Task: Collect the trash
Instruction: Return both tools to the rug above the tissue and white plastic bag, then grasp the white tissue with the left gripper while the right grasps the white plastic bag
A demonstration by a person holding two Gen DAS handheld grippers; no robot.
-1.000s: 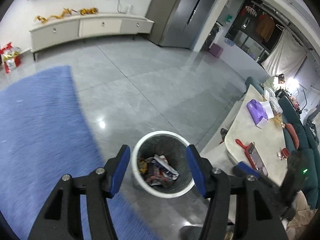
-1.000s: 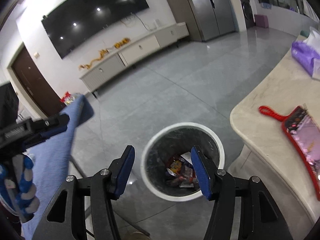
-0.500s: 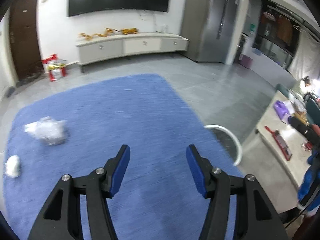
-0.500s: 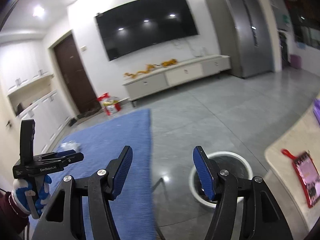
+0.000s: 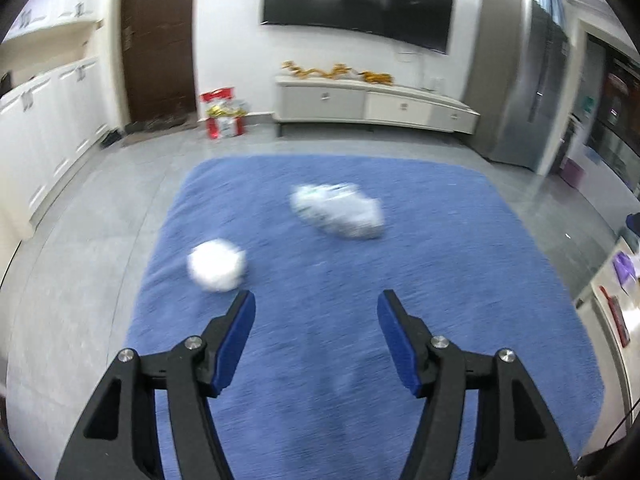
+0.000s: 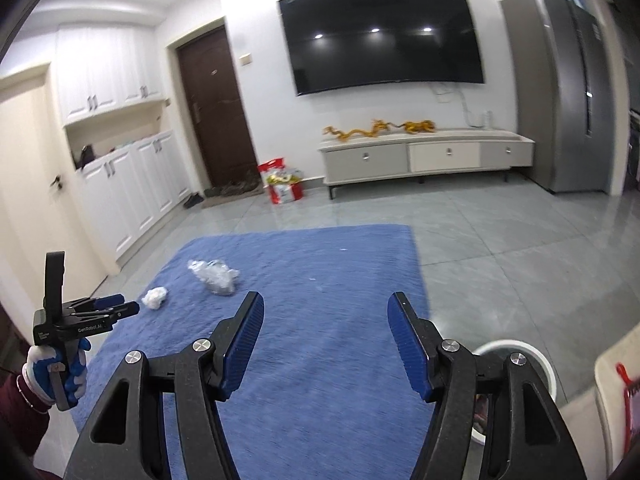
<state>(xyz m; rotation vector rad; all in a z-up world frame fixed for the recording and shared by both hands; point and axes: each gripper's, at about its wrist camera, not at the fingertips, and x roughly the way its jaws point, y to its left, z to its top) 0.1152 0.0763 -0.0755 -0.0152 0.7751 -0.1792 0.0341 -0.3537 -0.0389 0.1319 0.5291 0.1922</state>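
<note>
I'm looking across a grey tiled living room with a blue rug (image 6: 320, 280) spread before a wall-mounted TV (image 6: 384, 36) and a low white cabinet (image 6: 424, 156). My left view is smeared by motion, so the two bits of trash on the rug read only as white blurs; the right view shows them sharper: a small crumpled white paper ball (image 6: 155, 298) and, just beyond it, a bigger wad of crinkled clear plastic (image 6: 214, 277). The left gripper (image 5: 316, 312) hangs above the rug just short of the paper ball, its jaws opening with nothing between them. The right gripper (image 6: 326, 316) is spread too, empty, over the rug. Only the right view catches my gloved left hand (image 6: 56, 372) and the white bin (image 6: 516, 364), mostly hidden behind the right finger, its contents barely visible
</note>
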